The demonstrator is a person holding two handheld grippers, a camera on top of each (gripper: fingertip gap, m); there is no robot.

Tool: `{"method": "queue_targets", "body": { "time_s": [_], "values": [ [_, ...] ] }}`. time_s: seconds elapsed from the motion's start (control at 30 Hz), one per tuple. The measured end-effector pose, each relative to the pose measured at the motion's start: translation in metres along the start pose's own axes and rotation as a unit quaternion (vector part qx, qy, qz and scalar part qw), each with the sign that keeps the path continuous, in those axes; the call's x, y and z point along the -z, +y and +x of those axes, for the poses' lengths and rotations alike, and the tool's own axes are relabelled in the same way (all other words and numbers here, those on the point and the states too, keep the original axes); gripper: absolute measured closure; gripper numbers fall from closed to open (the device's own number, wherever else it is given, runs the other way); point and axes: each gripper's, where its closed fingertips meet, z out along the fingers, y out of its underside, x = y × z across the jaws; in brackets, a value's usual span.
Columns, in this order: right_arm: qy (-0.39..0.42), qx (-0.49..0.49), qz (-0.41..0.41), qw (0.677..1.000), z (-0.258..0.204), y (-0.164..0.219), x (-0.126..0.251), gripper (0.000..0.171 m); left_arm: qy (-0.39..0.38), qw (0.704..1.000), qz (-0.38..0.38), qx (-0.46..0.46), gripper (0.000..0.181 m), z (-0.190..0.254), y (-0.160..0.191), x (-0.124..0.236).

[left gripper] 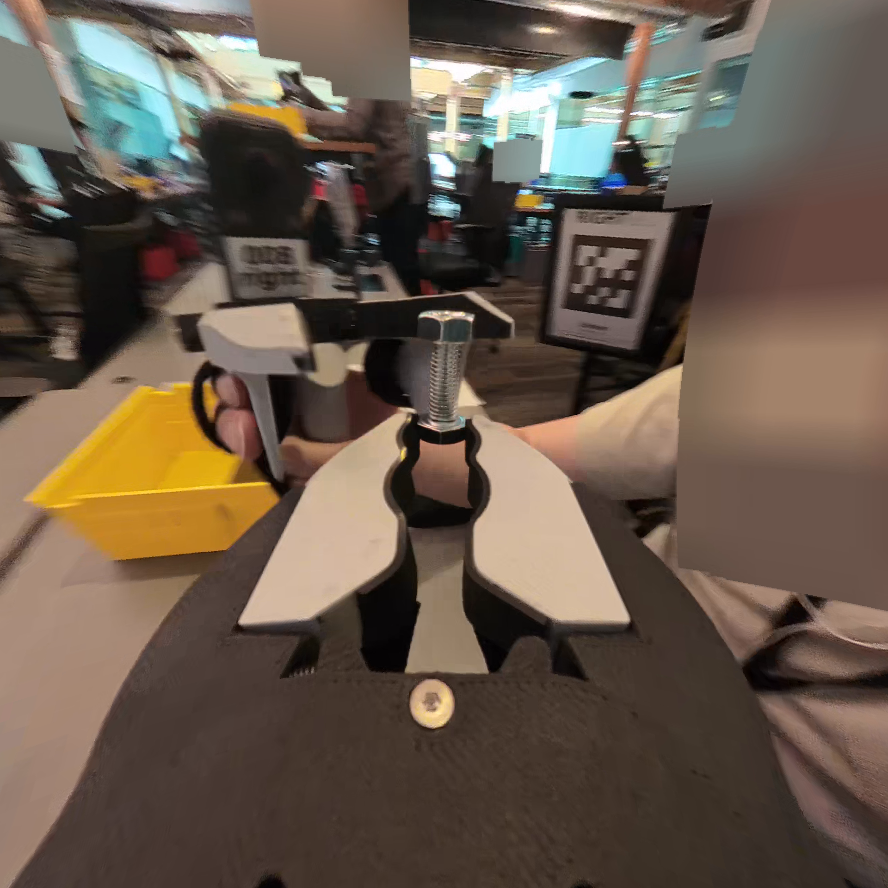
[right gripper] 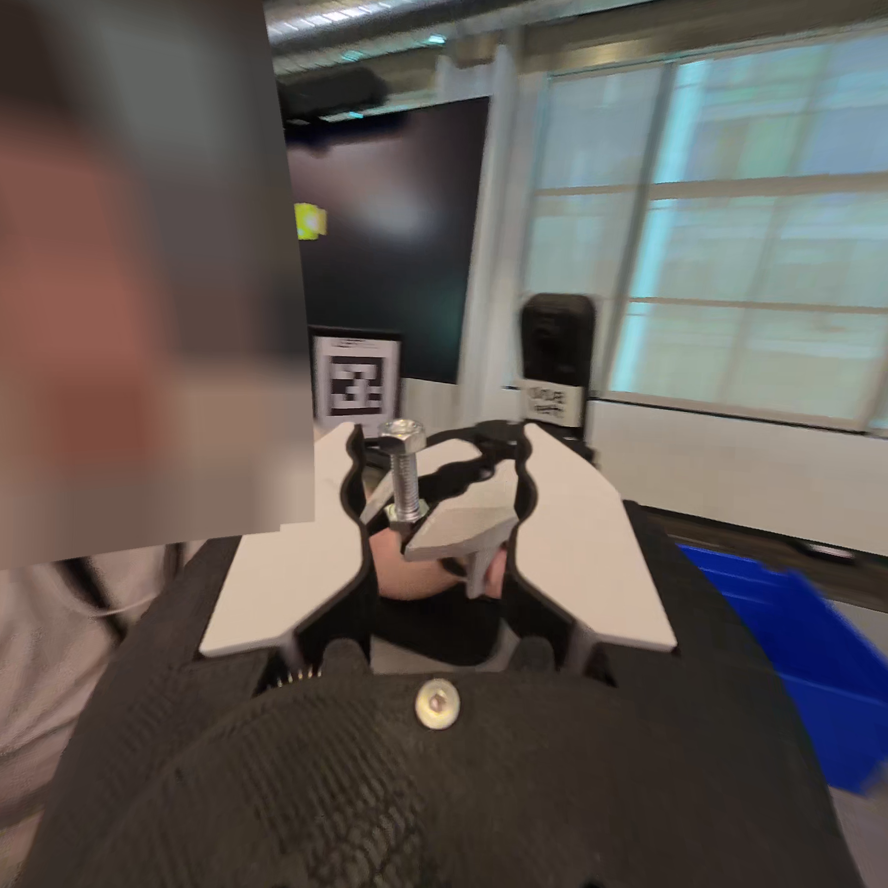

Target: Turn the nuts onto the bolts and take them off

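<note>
The left gripper [left gripper: 441, 425] has its jaws drawn in narrow, pinching the nut [left gripper: 441, 426] at their very tips. The bolt [left gripper: 444, 370] stands upright out of that nut, head up, its threaded shank rising straight above the jaw tips. Just beyond the bolt head lies the right gripper [left gripper: 336, 326], seen side-on, with the person's hand [left gripper: 235, 423] wrapped round its handle. To the left of the left jaws sits a yellow bin [left gripper: 144, 485] on the table [left gripper: 72, 624], near but apart from them. Beyond and to the right stands a framed marker board [left gripper: 608, 278].

In the right wrist view, the right gripper [right gripper: 439, 461] has its jaws spread wide; the bolt [right gripper: 406, 473] and nut [right gripper: 408, 513] sit between them, nearer the left finger and touching neither as far as can be seen. The left gripper's fingers [right gripper: 459, 528] reach in between these jaws from the far side. A blue bin [right gripper: 793, 648] lies off to the right of the jaws
</note>
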Motion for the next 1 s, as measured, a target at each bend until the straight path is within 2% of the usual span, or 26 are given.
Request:
{"method": "queue_targets", "body": {
  "time_s": [0.03,0.1,0.17,0.27,0.67,1.0],
  "values": [
    [0.048,0.036,-0.001,0.998,0.009,-0.004,0.000,0.109,-0.031,0.999,0.011,-0.019,0.163,-0.007,-0.004,0.003],
    [0.134,0.101,-0.004,0.986,0.023,-0.011,0.001,0.108,-0.085,0.995,0.028,-0.039,0.163,-0.019,-0.010,0.009],
    [0.178,0.137,-0.016,0.974,0.027,-0.013,-0.001,0.108,-0.117,0.991,0.034,-0.047,0.164,-0.027,-0.013,0.013],
    [0.223,0.142,-0.034,0.964,0.035,-0.013,-0.005,0.114,-0.139,0.988,0.033,-0.054,0.164,-0.032,-0.013,0.015],
    [0.192,0.095,-0.045,0.976,0.031,-0.011,-0.003,0.133,-0.136,0.989,0.030,-0.049,0.164,-0.032,-0.013,0.017],
    [0.166,0.093,-0.052,0.980,0.025,-0.010,-0.002,0.135,-0.108,0.993,0.045,-0.034,0.164,-0.025,-0.017,0.016]
  ]
}}
